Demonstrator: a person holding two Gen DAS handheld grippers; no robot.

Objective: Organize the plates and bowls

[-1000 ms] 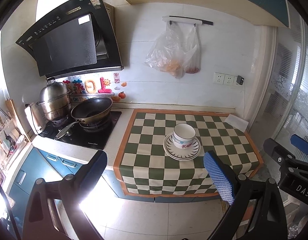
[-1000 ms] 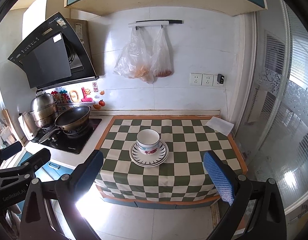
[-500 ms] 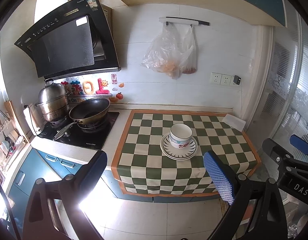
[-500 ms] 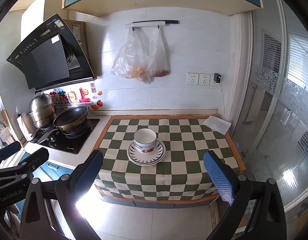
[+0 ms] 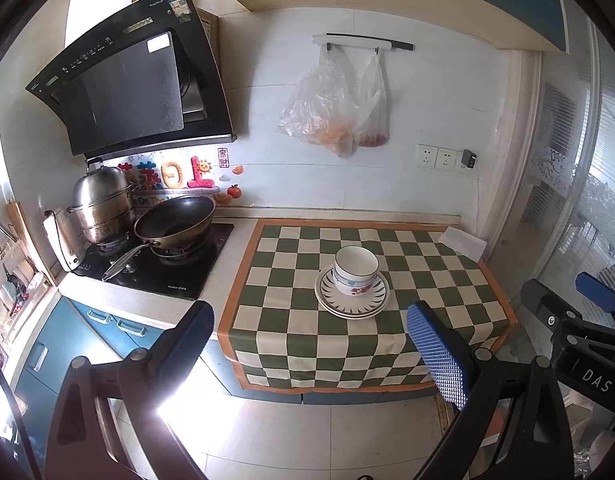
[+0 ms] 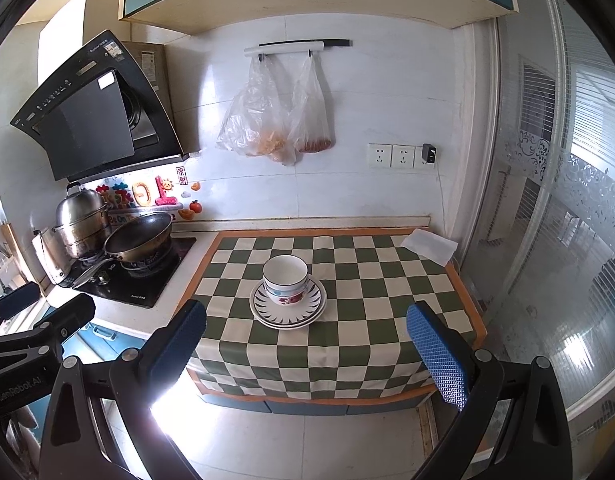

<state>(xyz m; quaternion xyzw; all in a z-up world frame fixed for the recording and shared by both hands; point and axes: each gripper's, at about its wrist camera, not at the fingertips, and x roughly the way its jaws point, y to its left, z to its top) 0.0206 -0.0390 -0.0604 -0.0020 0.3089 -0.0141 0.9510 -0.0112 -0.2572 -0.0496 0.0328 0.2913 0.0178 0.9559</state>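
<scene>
Where checked cloth drapes, round glossy bowls on ribbed-rim plates.

We see a green-and-cream checked cloth with an orange border, matt and soft, hanging over the counter edge. On it the stacked white bowls with flower print and the white plates with dark ray pattern look like glazed ceramic, smooth and glossy. The round steel steamer pot is shiny metal; the dark wok is duller. The black hob is glossy glass. Two clear plastic bags look thin and crinkled. Our blue gripper pads are rough, dotted.
</scene>
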